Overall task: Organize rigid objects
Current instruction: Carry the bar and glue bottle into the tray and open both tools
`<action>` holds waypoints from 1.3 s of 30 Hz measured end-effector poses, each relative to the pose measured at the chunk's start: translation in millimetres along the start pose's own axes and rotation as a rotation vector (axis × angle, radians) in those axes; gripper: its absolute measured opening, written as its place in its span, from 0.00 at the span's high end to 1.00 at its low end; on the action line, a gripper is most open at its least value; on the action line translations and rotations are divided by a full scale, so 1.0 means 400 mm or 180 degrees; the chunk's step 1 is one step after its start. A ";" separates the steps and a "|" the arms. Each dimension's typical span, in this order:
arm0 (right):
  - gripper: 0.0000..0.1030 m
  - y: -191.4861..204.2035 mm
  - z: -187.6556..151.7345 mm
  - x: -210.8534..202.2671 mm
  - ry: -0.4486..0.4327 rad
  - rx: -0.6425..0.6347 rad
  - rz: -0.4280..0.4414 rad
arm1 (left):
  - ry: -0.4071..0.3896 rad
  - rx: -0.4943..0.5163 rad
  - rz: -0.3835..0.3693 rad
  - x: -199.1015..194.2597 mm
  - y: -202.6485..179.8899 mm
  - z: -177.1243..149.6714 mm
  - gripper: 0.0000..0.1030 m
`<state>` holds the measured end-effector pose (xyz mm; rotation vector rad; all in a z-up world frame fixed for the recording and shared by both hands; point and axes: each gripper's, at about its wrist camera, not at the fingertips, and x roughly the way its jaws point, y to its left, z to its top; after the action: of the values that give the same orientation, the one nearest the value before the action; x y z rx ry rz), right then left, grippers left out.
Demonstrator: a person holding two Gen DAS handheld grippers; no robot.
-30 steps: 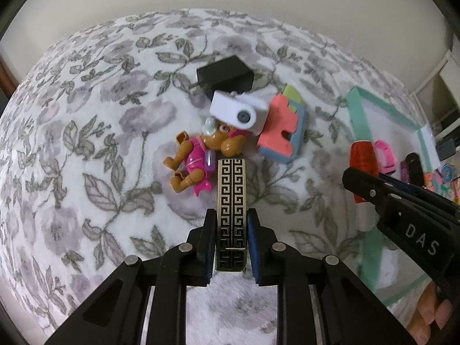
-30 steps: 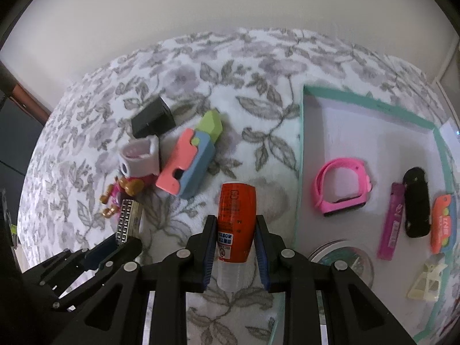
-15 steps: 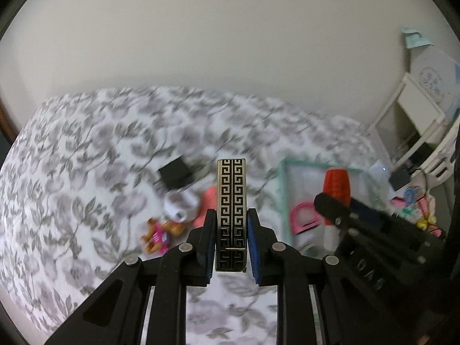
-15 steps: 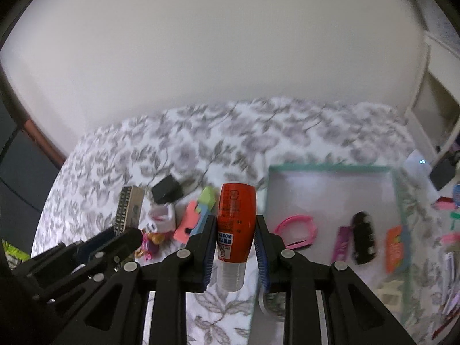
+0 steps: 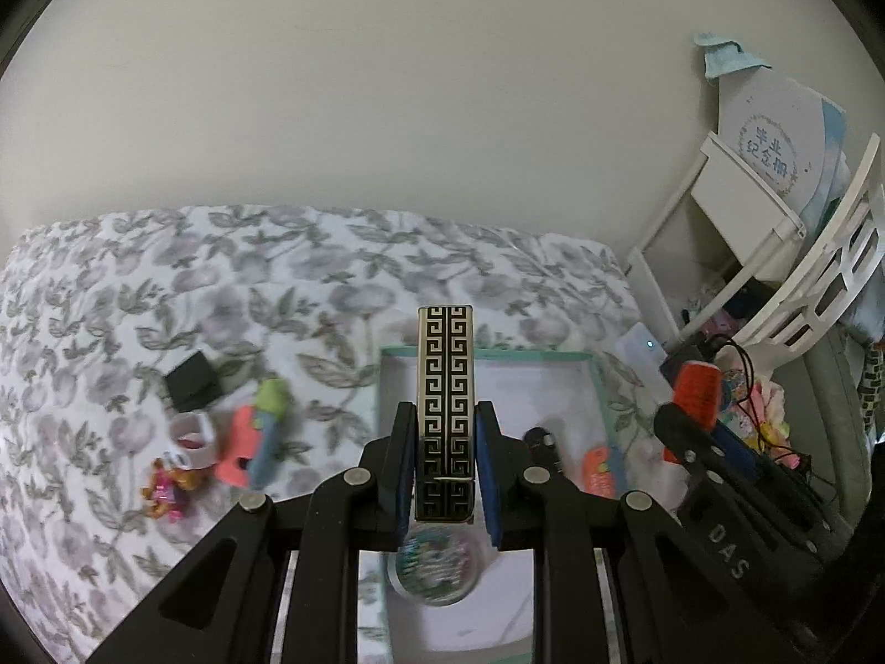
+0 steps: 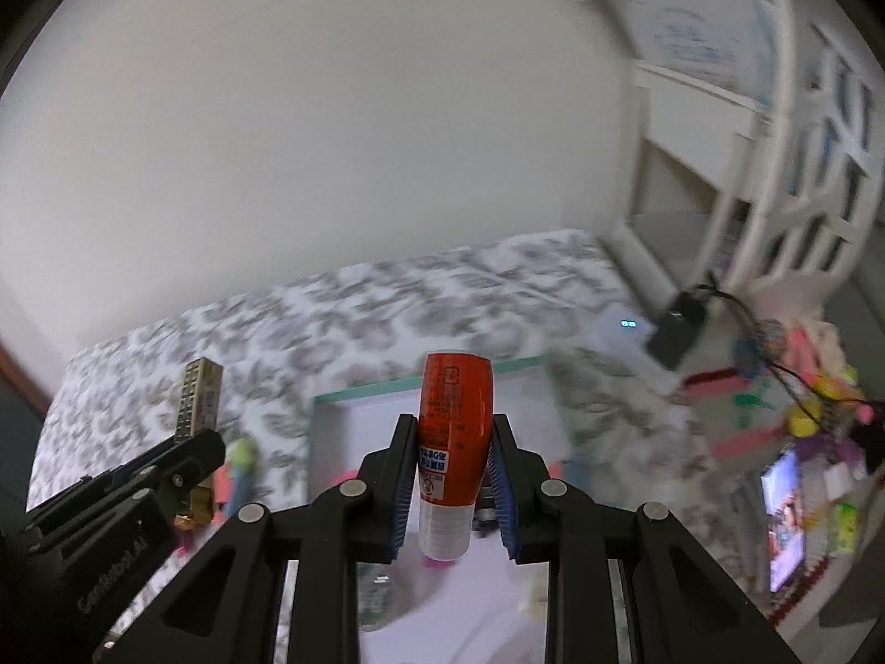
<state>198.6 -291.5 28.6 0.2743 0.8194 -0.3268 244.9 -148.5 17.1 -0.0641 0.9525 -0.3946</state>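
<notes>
You are gripping the patterned lighter point(image 5: 445, 409) in your left gripper point(image 5: 446, 476) and the red bottle point(image 6: 454, 442) in your right gripper point(image 6: 454, 489), both raised over the tray point(image 5: 487, 355), presumably ready for dropping in.

Right wrist view motion-blurred, so items in the teal-rimmed tray point(image 6: 326, 404) are indistinct; in the left wrist view the patterned bar point(image 5: 445, 409) hides the tray's middle, its near edge is cropped, and the round disc point(image 5: 437, 570) is unreadable.
</notes>
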 end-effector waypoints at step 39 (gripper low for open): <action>0.80 -0.079 -0.093 0.259 0.0854 0.0008 -0.0169 | 0.0738 -0.0090 -0.0158 0.271 -0.010 -0.087 0.78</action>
<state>227.6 -325.2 -77.0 0.3032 1.0921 -0.3452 271.5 -186.5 -86.8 -0.0688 1.1870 -0.4409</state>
